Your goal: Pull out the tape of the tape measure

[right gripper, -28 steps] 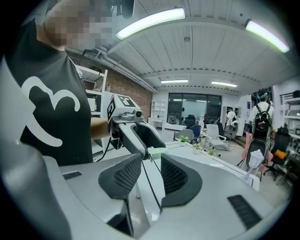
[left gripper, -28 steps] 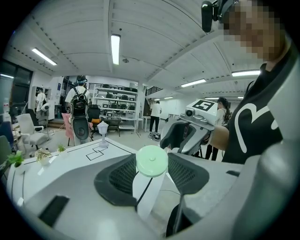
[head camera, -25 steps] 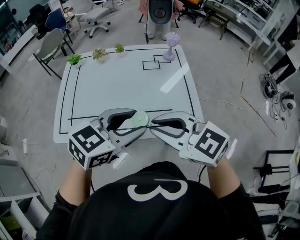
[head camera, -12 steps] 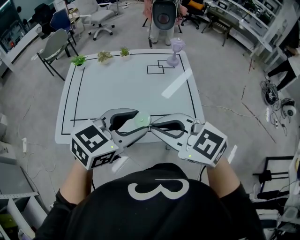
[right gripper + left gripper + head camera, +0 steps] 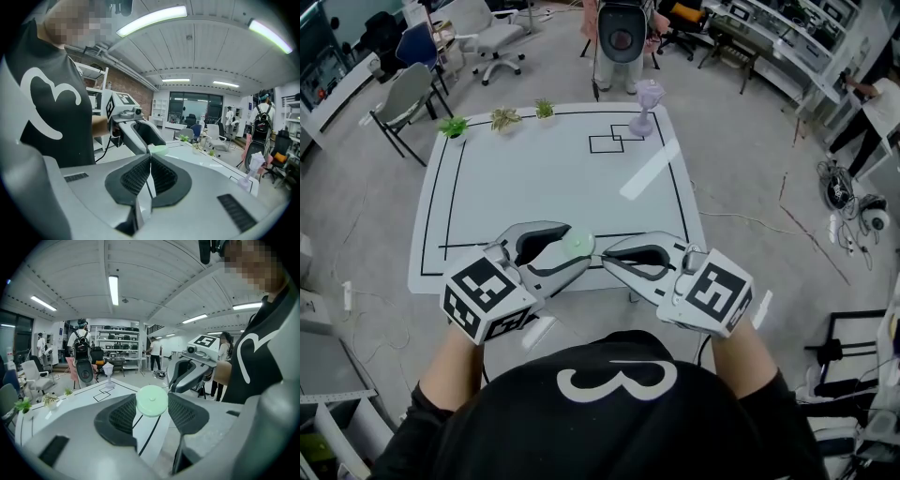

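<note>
Before us, a white, black-lined tabletop (image 5: 544, 187), three small plants (image 5: 504, 118) far left, a lilac goblet-like piece (image 5: 645, 108) far right.

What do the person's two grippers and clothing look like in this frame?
Both the left gripper and the right gripper are pale grey moulded shells with curved, looped jaws lined with dark ribbed pads. Each carries a white cube printed with black square markers. The person wears a black top bearing a white 3.

A black short-sleeved shirt (image 5: 614, 431) printed with a large white 3 (image 5: 615, 382) is worn, while the left gripper (image 5: 578, 248) and the right gripper (image 5: 606, 261) are shelled in pale grey, lined with dark ribbed pads (image 5: 123, 416) and capped with black-and-white marker cubes (image 5: 485, 297).
</note>
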Demonstrator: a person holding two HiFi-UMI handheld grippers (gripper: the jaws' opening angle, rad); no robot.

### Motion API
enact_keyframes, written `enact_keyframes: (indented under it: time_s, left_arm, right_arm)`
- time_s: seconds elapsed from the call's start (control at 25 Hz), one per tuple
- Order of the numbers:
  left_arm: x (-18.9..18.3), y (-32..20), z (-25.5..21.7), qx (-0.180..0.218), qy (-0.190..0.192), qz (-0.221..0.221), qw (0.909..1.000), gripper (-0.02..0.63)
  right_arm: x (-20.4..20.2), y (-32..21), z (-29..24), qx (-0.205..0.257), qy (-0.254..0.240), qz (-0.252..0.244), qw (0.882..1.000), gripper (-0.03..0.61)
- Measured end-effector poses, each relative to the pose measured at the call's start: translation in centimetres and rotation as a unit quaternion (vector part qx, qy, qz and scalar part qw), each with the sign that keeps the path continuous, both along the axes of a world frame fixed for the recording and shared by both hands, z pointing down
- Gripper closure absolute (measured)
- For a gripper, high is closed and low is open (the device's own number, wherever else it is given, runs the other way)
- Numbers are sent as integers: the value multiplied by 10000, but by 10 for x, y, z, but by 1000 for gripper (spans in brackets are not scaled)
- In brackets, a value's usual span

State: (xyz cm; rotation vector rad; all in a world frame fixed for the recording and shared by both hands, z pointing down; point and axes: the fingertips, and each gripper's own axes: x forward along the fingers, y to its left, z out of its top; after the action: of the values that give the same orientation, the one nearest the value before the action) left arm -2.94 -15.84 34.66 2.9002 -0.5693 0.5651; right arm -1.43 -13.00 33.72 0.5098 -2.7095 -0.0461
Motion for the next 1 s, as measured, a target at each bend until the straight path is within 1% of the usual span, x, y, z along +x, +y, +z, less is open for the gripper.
enact_keyframes:
  time_s: [0.16, 0.36, 0.6, 1.0]
  left_arm:
    - [-1, 0, 3, -27, -13, -51, 10000, 391]
    - [-8, -5, 10, -27, -115, -215, 9997, 391]
    - [-20, -9, 15, -141, -88, -416, 9990, 391]
    - [-37, -8, 19, -215, -64, -695, 9973, 391]
  right_arm:
    - [5, 1, 1, -13, 10, 91, 10000, 570]
    - [13, 1, 0, -41, -48, 239, 9997, 571]
    - [17, 1, 1, -107, -78, 353, 9993, 571]
    - [23, 2, 1, -134, -112, 503, 9986, 571]
